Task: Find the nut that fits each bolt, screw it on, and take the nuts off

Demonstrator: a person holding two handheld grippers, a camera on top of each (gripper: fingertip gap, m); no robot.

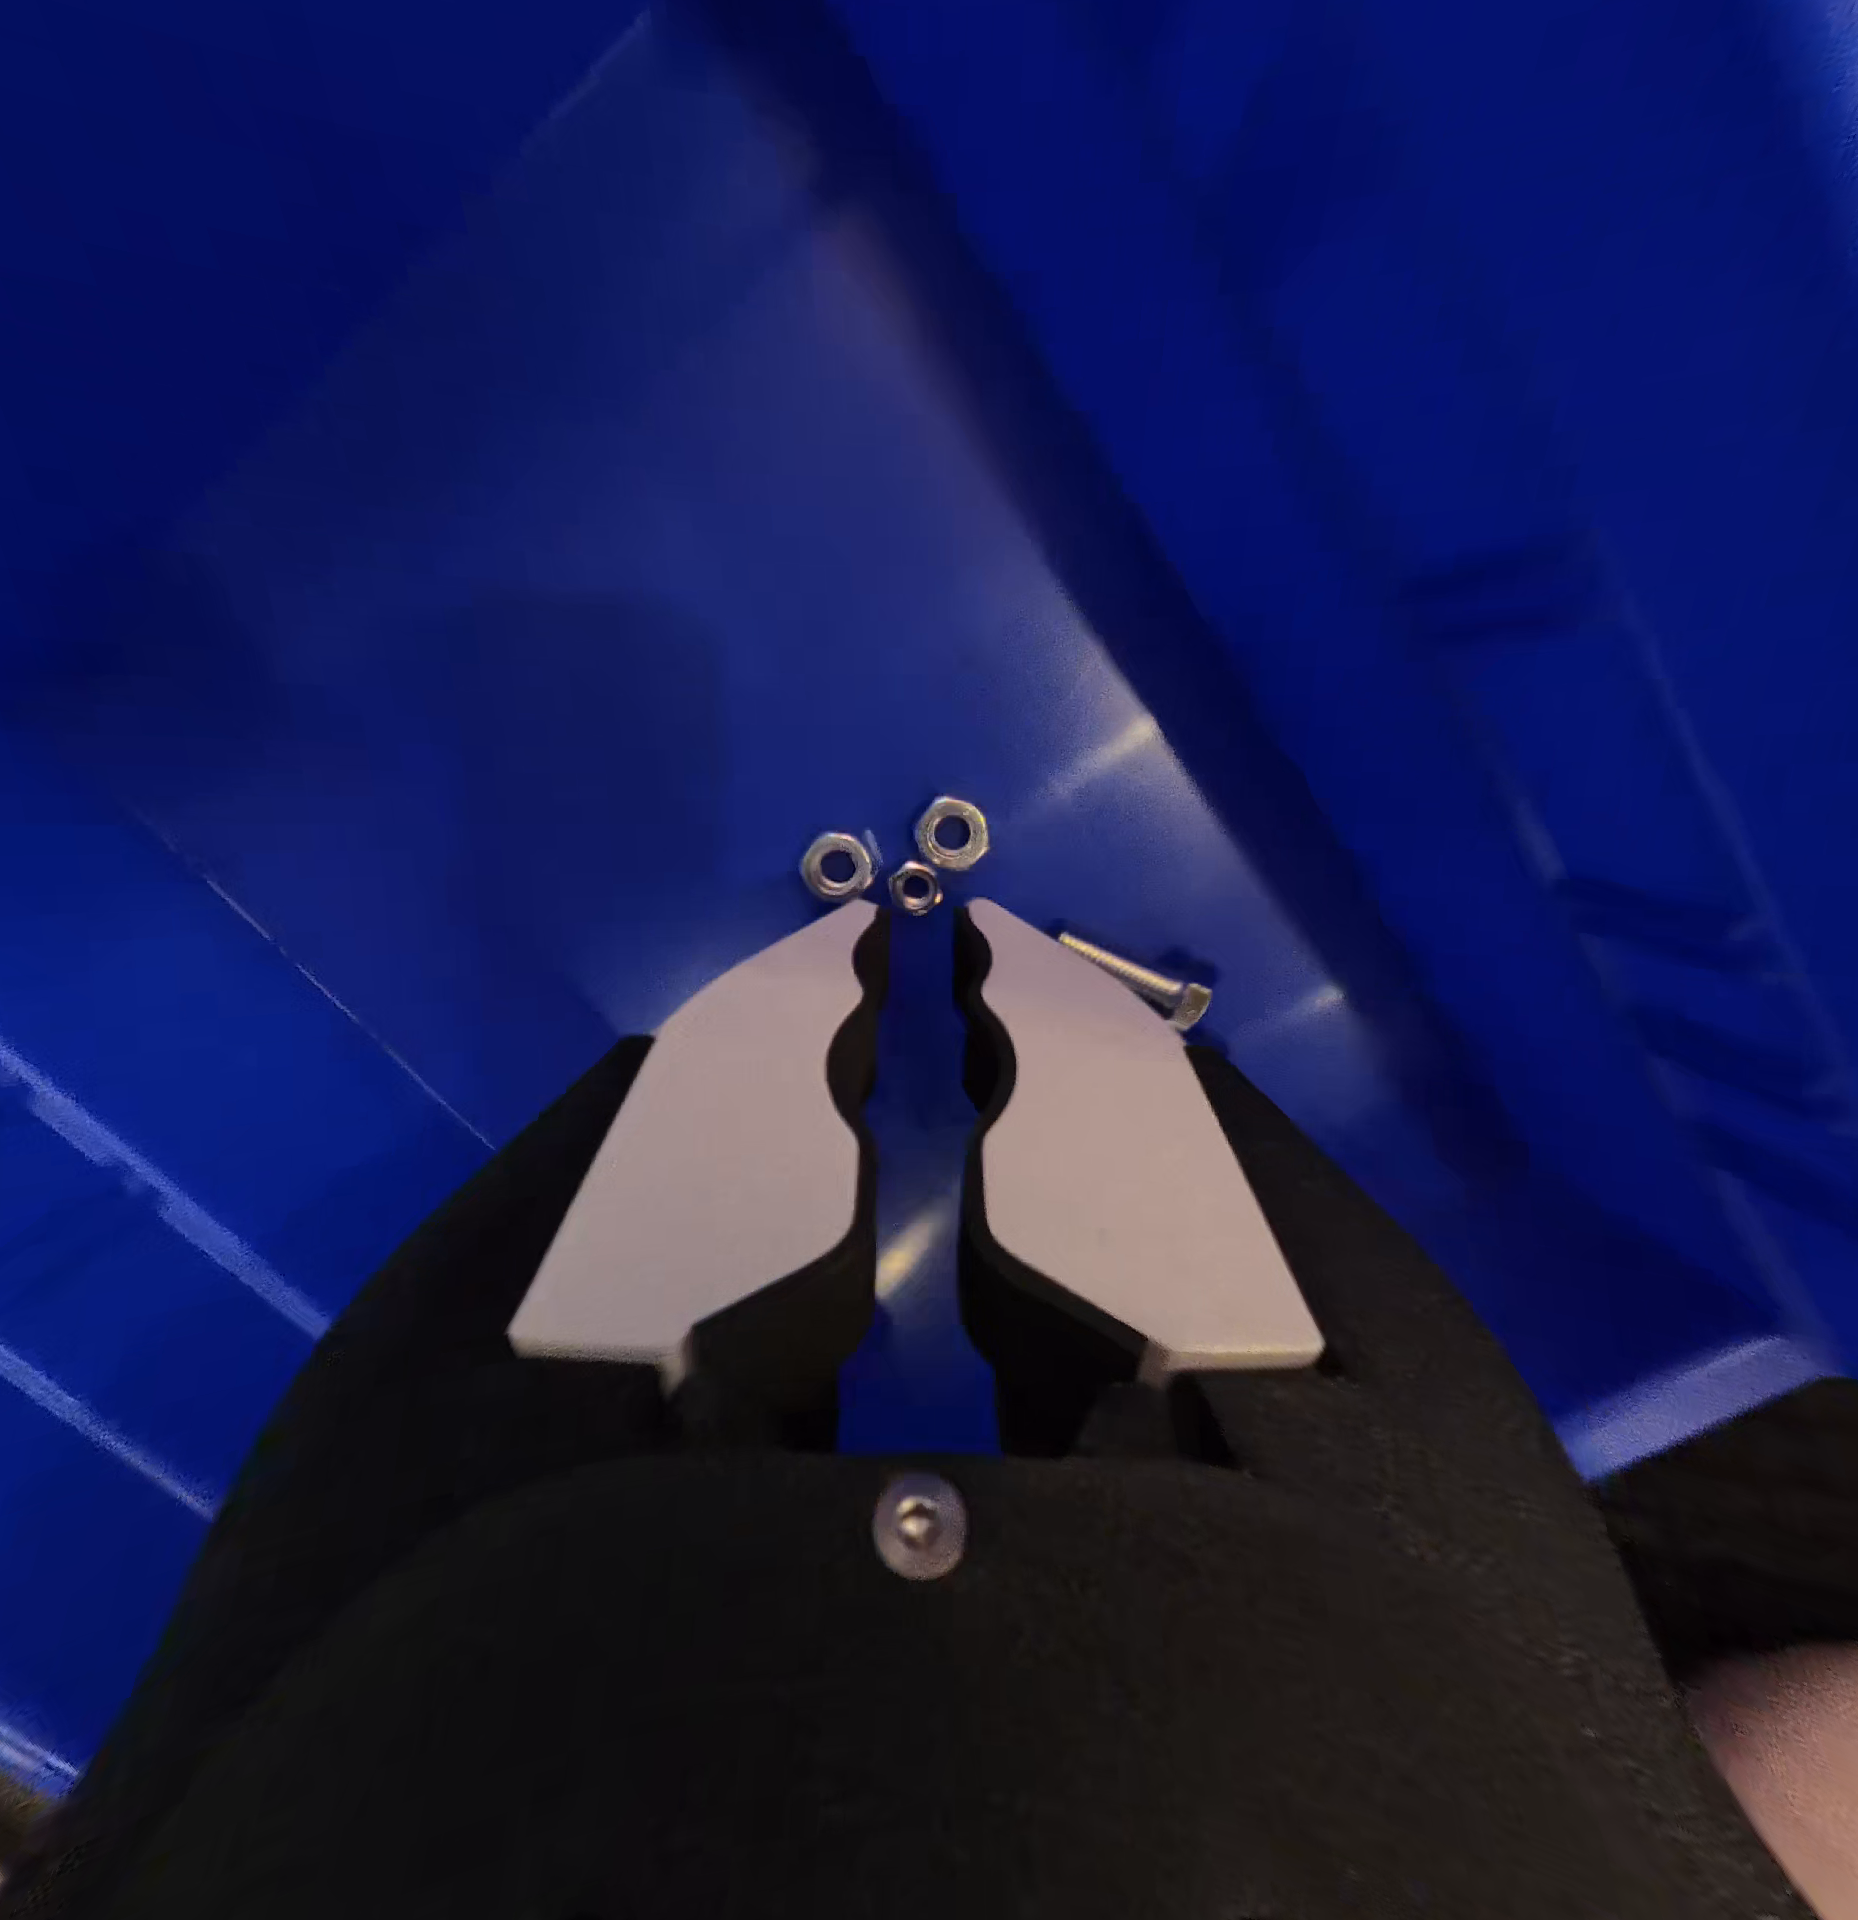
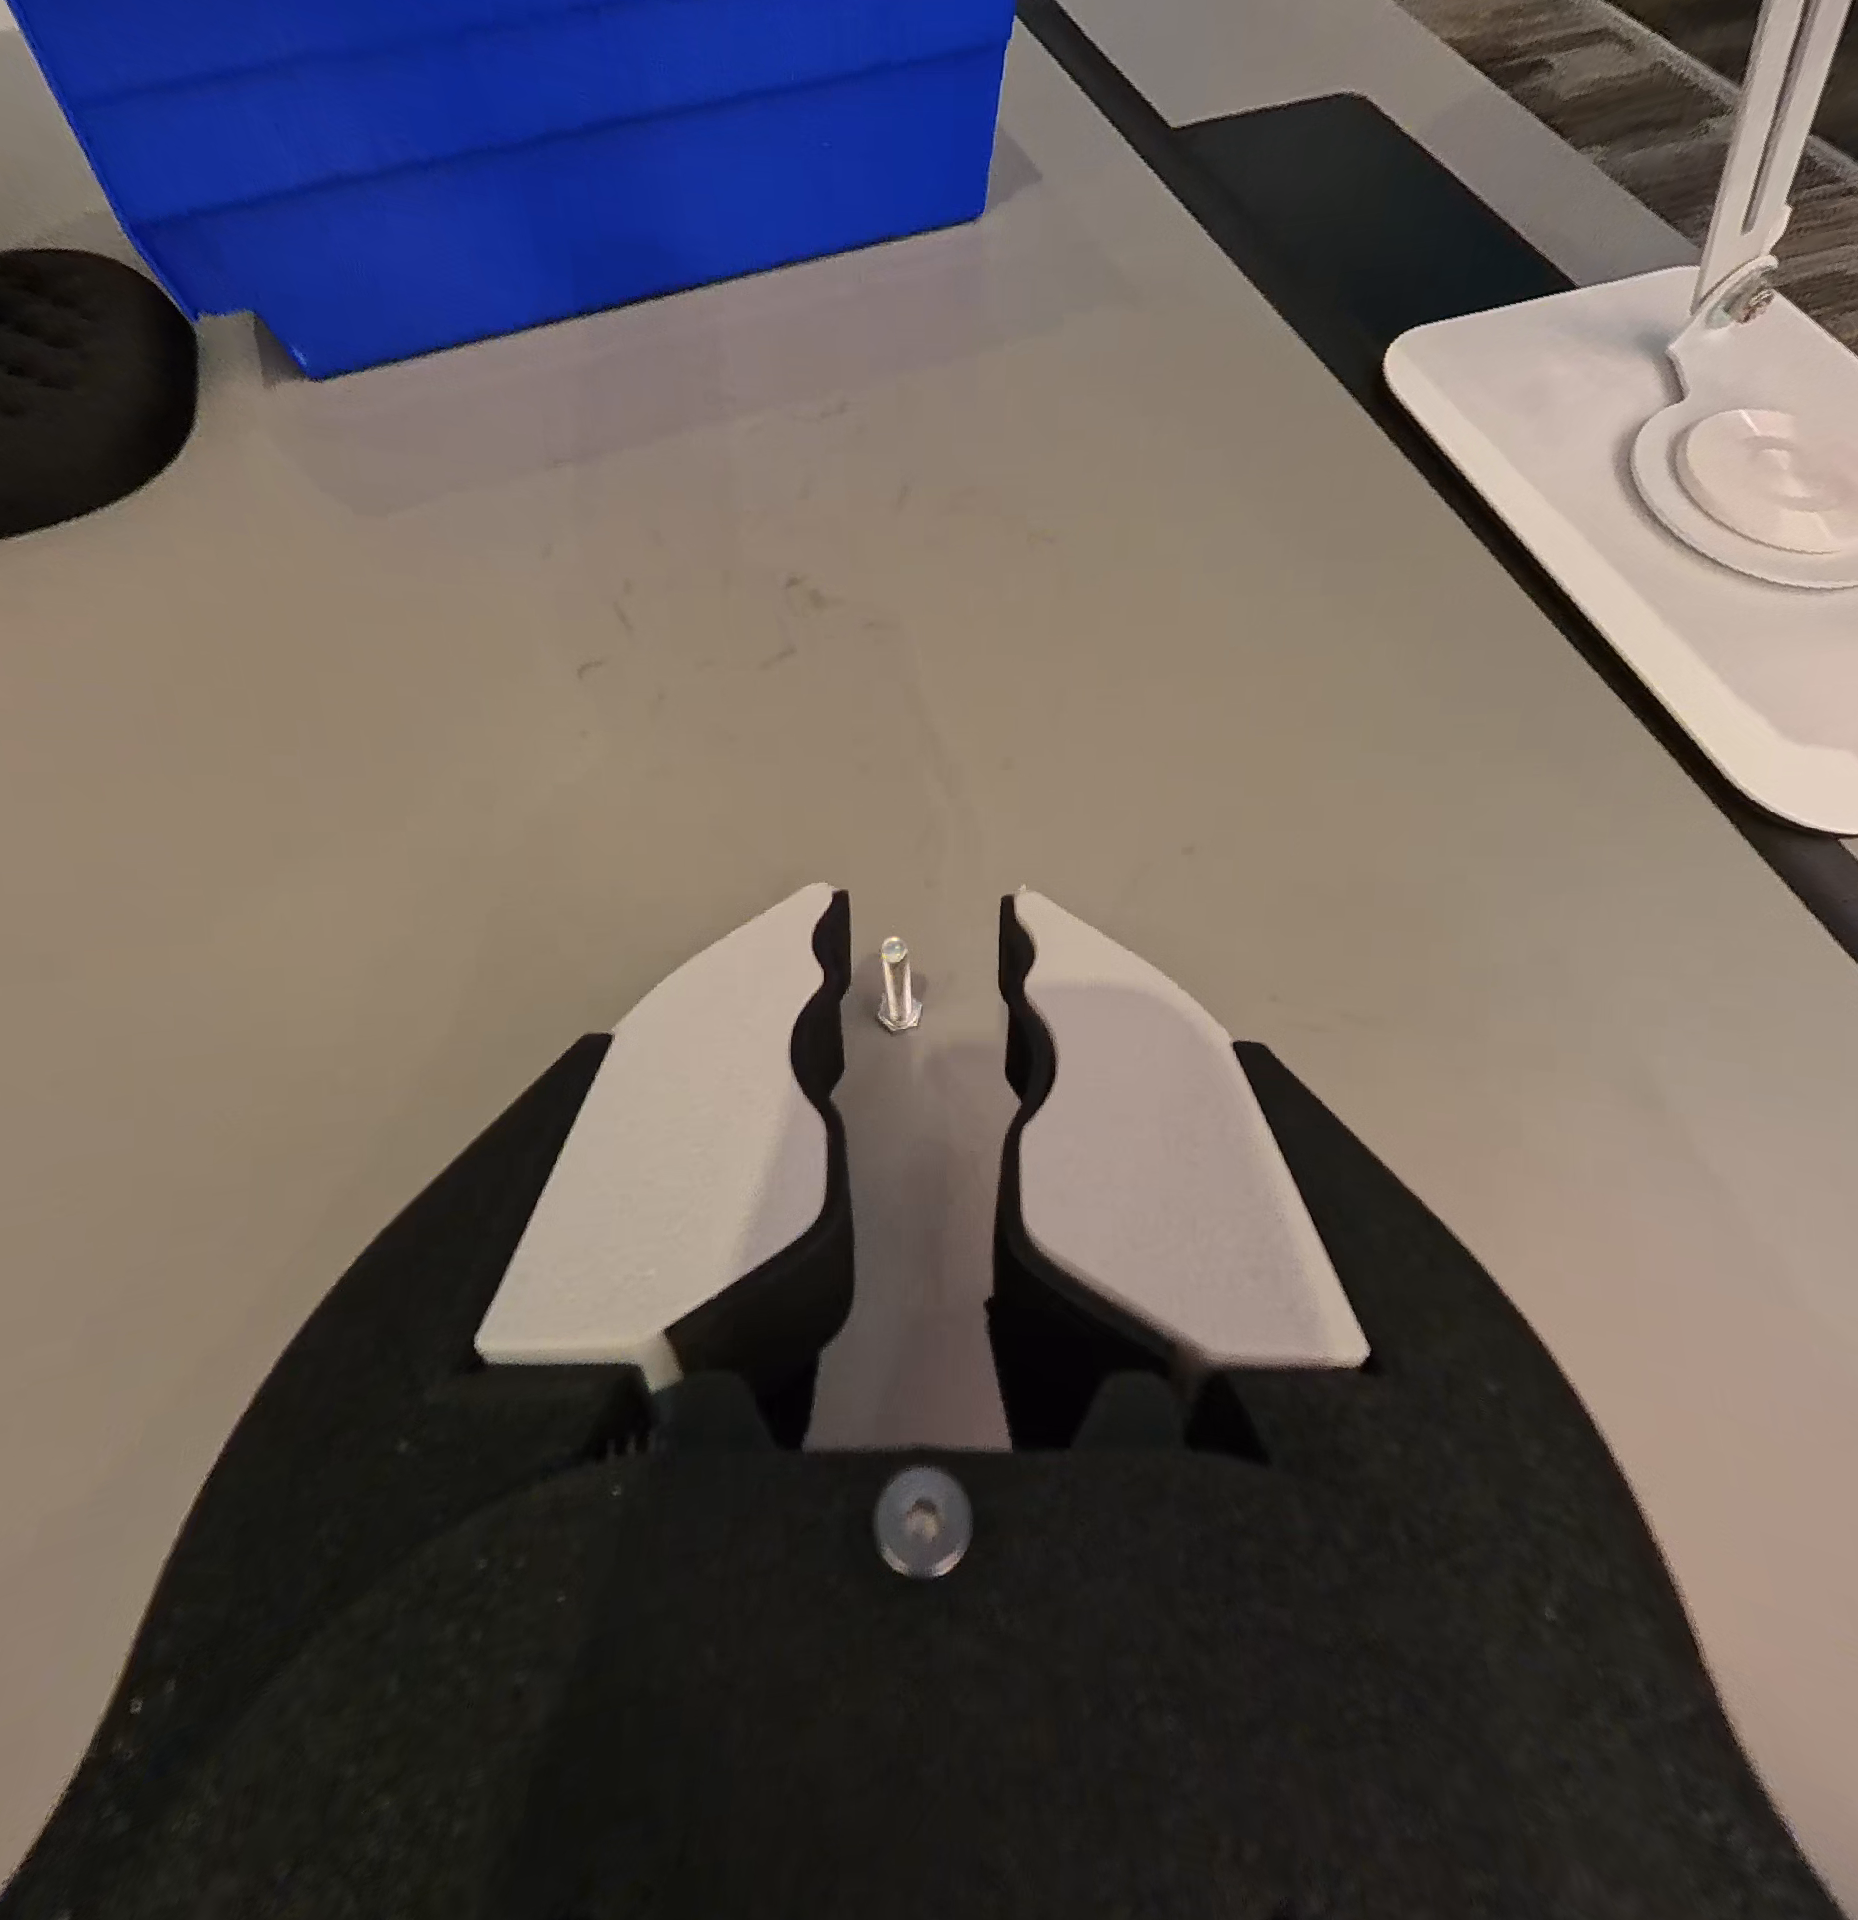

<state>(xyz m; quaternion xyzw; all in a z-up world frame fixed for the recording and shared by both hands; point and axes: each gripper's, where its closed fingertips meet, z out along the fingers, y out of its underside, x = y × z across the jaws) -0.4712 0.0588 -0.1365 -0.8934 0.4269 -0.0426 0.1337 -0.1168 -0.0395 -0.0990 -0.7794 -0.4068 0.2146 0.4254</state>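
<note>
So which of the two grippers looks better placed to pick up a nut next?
The left gripper: it is open inside the blue bin, tips right by three nuts. The right gripper straddles a bolt standing on the table.

No legible text, label, brand, number or sign appears in either view — nothing can be read on any surface.
</note>
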